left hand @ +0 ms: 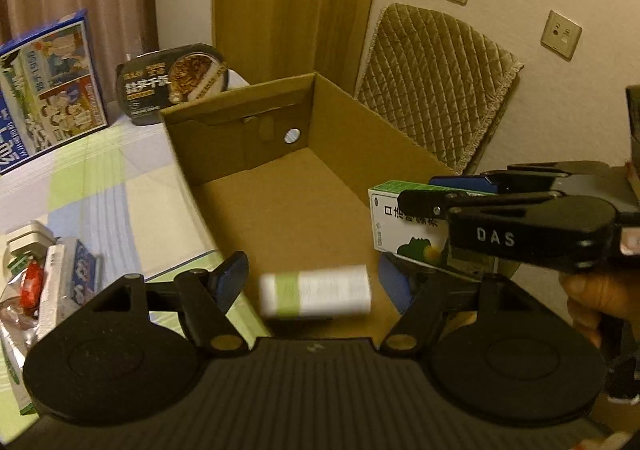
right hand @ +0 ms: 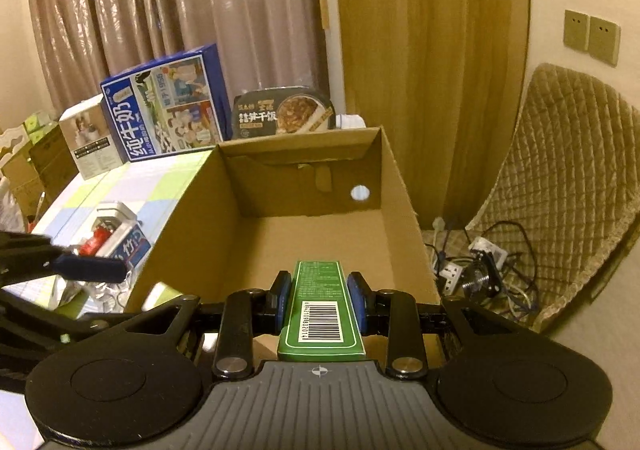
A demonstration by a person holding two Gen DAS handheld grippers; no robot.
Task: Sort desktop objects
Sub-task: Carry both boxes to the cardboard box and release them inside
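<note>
An open cardboard box (left hand: 352, 138) (right hand: 404, 186) stands on the checked tablecloth. My left gripper (left hand: 314, 274) is open over the box's near edge. A small white and green box (left hand: 316, 296) shows blurred between its fingers, apart from both pads, above the box floor. My right gripper (right hand: 320, 300) is shut on a green and white carton (right hand: 322, 310) and holds it over the cardboard box. In the left wrist view the right gripper (left hand: 460, 194) comes in from the right with the carton (left hand: 404, 226).
A blue milk carton box (left hand: 44, 86) (right hand: 160, 110) and a black ready-meal tray (left hand: 172, 84) (right hand: 282, 112) stand behind the cardboard box. Several small packets (left hand: 52, 278) (right hand: 116, 238) lie left of it. A quilted chair (left hand: 436, 82) (right hand: 568, 178) and cables (right hand: 480, 266) are at the right.
</note>
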